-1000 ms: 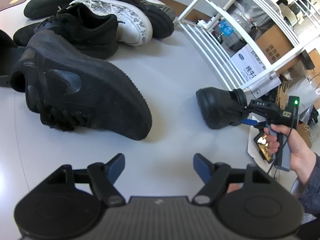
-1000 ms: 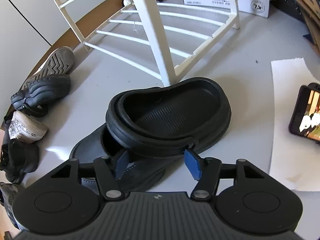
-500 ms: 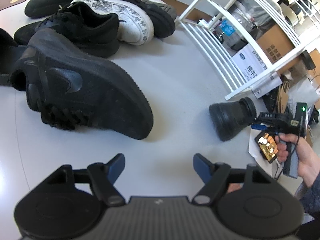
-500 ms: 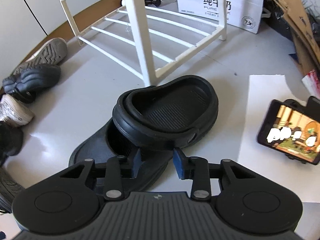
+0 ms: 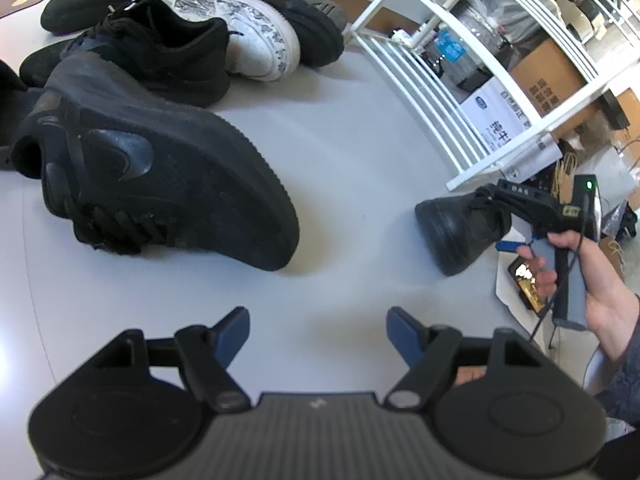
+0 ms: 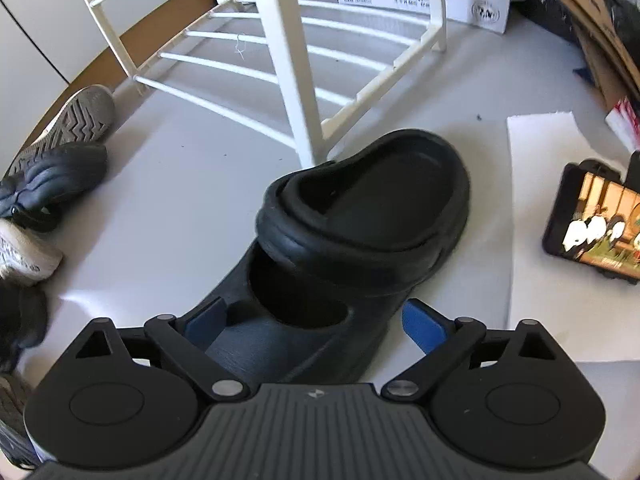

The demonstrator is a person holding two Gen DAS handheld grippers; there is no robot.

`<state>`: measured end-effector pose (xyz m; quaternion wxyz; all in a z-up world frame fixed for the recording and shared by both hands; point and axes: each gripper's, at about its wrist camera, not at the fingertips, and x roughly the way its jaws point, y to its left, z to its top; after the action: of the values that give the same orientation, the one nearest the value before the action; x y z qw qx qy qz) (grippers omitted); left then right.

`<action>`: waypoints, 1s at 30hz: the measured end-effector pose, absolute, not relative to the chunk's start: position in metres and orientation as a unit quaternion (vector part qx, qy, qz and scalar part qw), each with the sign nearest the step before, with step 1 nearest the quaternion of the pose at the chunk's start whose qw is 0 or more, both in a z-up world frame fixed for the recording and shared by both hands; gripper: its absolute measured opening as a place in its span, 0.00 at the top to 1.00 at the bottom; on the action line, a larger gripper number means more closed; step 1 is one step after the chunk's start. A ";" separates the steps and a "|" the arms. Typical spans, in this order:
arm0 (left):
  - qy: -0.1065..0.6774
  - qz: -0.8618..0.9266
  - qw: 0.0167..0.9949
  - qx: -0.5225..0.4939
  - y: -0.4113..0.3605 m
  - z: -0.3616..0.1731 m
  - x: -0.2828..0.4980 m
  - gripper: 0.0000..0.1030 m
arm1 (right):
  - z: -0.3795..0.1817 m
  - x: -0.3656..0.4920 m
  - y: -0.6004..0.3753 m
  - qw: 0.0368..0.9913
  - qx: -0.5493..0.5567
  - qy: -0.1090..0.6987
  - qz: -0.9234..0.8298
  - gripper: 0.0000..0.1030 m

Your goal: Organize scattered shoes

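Right gripper (image 6: 316,320): fingers opening, wide apart, astride a black clog (image 6: 352,240) without pressing it. The clog is seen on the floor (image 6: 180,184), at the foot of a white rack (image 6: 296,80). Left gripper (image 5: 318,332): fingers apart, empty. A black sneaker (image 5: 160,184) lies beyond them.

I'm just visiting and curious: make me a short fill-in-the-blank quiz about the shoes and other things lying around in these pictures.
1. The black clog lies stacked on top of another ____ clog.
2. The open left tongs have ____ between their blue pads.
3. The shelf rack beside the clogs is painted ____.
4. The phone with its lit screen rests on a sheet of ____.

Missing words: black; nothing; white; paper
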<state>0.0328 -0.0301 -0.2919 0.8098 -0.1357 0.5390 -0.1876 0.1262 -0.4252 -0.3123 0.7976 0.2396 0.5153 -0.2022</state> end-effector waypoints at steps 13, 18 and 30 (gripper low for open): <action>0.538 -0.178 0.812 -0.138 -0.022 -0.291 0.035 0.24 | -0.310 0.109 -0.415 0.808 0.241 0.507 -0.176 0.15; 0.541 -0.184 0.809 -0.135 -0.026 -0.293 0.035 0.24 | -0.306 0.099 -0.404 0.804 0.247 0.515 -0.164 0.26; 0.546 -0.185 0.806 -0.135 -0.027 -0.294 0.033 0.24 | -0.300 0.114 -0.418 0.798 0.266 0.506 -0.190 0.15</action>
<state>0.0333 -0.0273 -0.2941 0.8056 -0.1352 0.5462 -0.1854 0.1138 -0.4185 -0.2997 0.7983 0.2662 0.5057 -0.1900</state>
